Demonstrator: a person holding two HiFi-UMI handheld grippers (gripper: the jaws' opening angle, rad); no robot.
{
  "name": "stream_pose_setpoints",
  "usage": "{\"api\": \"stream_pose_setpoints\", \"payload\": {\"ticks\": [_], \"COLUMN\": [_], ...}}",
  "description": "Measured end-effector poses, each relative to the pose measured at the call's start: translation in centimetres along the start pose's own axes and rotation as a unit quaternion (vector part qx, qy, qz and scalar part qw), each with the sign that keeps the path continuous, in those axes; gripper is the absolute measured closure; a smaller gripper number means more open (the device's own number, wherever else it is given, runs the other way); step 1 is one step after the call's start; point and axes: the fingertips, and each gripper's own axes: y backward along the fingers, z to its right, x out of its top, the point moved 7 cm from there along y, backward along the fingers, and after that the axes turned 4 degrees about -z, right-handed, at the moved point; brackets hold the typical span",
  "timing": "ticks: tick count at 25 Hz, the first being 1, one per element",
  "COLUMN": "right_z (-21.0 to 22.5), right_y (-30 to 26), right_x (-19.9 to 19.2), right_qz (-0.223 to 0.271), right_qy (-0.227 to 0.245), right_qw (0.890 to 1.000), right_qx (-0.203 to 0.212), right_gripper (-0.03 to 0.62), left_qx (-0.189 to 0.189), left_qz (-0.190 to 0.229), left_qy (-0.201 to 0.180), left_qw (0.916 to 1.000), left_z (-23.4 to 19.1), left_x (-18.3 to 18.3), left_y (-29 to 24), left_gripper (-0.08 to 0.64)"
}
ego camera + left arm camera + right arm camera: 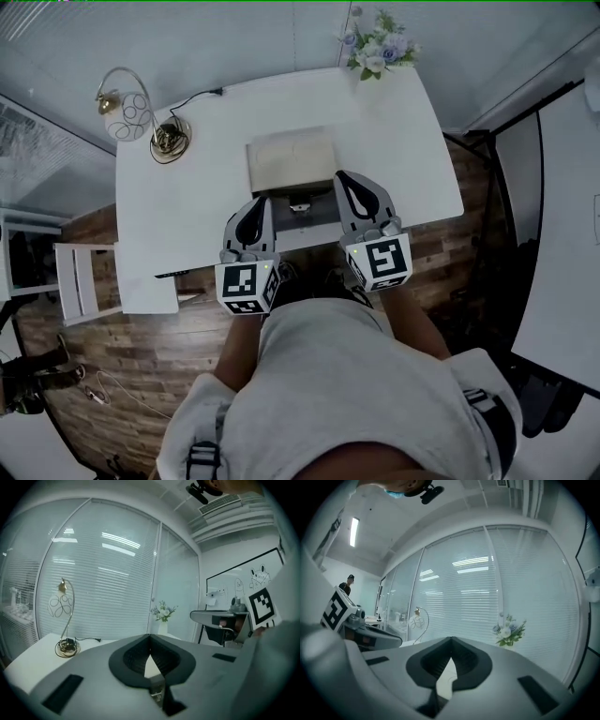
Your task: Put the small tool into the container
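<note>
A beige rectangular container (289,161) sits in the middle of the white table (187,206). A small dark tool (299,206) lies on the table just in front of it, near the front edge. My left gripper (259,203) hovers at the front edge, left of the tool, shut and empty. To the tool's right is my right gripper (344,180), with its tips beside the container's front right corner, also shut and empty. In the left gripper view the left gripper (150,639) has its jaws touching, and the right gripper (451,641) shows the same in its own view.
A gold lamp (141,117) with a cable stands at the table's back left. A vase of flowers (378,47) is at the back right. A white chair (80,281) stands on the wooden floor to the left, and a whiteboard (562,234) to the right.
</note>
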Motion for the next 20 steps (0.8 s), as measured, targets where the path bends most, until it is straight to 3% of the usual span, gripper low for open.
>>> {"api": "stream_pose_setpoints", "payload": {"ticks": [5,11,20], "right_z": [1.1,1.2,1.3], "right_y": [1.0,1.5,1.6], "right_x": [2.7,3.4,3.4], "right_qz": [0.032,0.041,0.039], "right_qy": [0.009,0.016,0.017], "right_qw": [0.999,0.999,0.999], "right_qx": [-0.016,-0.011,-0.030], "right_gripper": [0.568,0.568,0.568], "left_qx": [0.020,0.024,0.031], "left_qz": [0.051,0.102,0.078], "left_qy": [-0.018,-0.024,-0.026], "left_qw": [0.9984,0.9942,0.9961], "left_z": [-0.1,0.8,0.6], "left_x": [3.9,6.5,5.8], "left_y": [1.1,2.1,1.6], "left_gripper": [0.537,0.537,0.537]}}
